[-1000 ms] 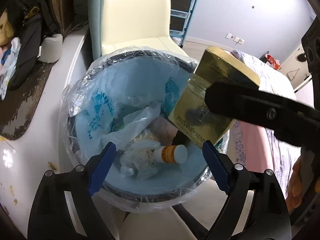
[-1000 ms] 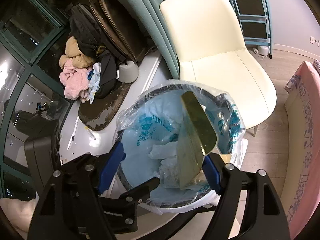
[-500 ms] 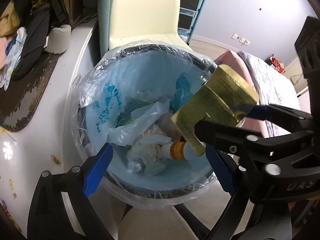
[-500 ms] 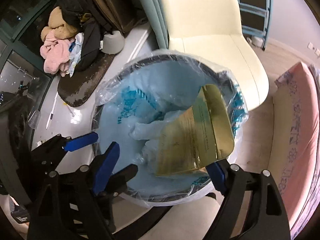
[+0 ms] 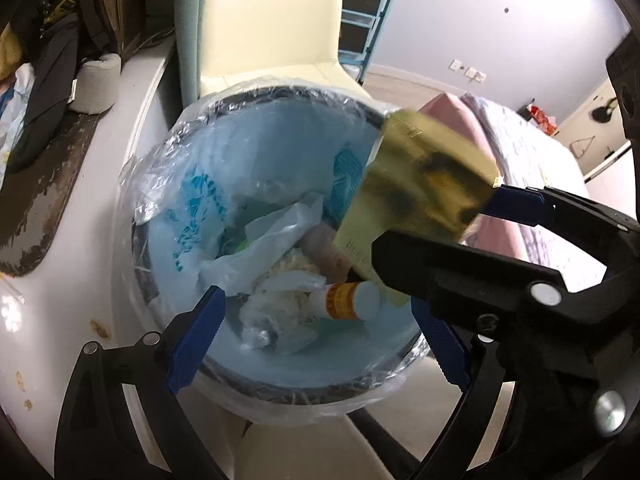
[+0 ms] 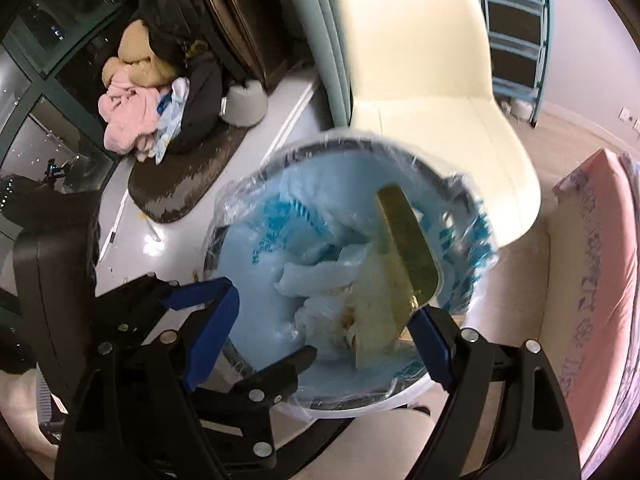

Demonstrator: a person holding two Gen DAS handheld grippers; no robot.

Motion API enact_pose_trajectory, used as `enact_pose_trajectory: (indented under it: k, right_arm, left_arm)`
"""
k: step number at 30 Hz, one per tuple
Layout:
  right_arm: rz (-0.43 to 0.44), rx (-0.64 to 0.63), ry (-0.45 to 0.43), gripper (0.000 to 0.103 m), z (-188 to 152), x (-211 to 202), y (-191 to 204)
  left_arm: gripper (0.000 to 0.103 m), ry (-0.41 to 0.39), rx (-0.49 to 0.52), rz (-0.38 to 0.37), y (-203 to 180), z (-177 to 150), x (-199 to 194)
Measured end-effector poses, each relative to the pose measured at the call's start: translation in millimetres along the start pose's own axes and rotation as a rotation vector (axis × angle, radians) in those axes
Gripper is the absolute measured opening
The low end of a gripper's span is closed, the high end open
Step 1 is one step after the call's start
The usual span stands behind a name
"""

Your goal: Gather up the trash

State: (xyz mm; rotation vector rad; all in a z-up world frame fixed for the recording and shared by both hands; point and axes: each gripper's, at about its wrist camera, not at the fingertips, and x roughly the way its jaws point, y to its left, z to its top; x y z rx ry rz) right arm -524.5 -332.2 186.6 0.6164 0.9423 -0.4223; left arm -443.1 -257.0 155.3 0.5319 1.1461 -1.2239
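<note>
**Gold carton over the bin, right tongs barely on it**

I have the gold perfume carton (image 5: pixel 424 184) hanging tilted above the lined trash bin (image 5: pixel 256 92), its lower end already dipping inside the rim on the bed side. My right tongs (image 6: pixel 324 320) stand wide, and only the right-hand pad seems to touch the carton's near corner; from the left wrist camera one blue pad sits against the carton's upper edge while the black finger crosses in front of it. I judge this a release, not a firm hold. My left tongs (image 5: pixel 316 336) are wide and carry nothing, hovering over the near rim.

The carton looks like thin glossy card: light, stiff along its faces, easy to dent at the corners and slick under rubber pads. If I had to retake it, I would pinch across the two broad faces near the middle, not on an edge.

Inside the bin lie crumpled clear plastic bags (image 5: pixel 264 240) and an orange pill bottle (image 5: pixel 352 300) with a white cap, a soft bed that should cushion a drop. The thin liner is loose and could snag.

The bin stands by a cream chair (image 5: pixel 272 20), between a white desk (image 5: pixel 100 184) with a dark mat and heaped clothes and a pink bed (image 6: pixel 592 280)
</note>
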Motion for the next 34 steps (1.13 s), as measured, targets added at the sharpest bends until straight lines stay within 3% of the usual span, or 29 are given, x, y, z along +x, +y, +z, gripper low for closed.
enact_pose_trajectory:
  k: [9,18,23,34]
  right_arm:
    - [-0.028,0.043,-0.041,0.079,0,-10,-10]
    - [-0.008,0.033,-0.037,0.079,-1,-10,-6]
    - [-0.007,0.031,-0.037,0.079,-1,-10,-4]
    - [0.009,0.030,-0.064,0.079,-5,-13,-1]
  left_arm:
    - [0.091,-0.016,0.016,0.021,-7,1,-3]
    - [0.091,-0.017,0.019,0.129,-5,0,-7]
    - [0.091,-0.035,0.005,0.114,-3,-2,-12]
    - [0.091,0.002,-0.026,0.098,2,-11,-13]
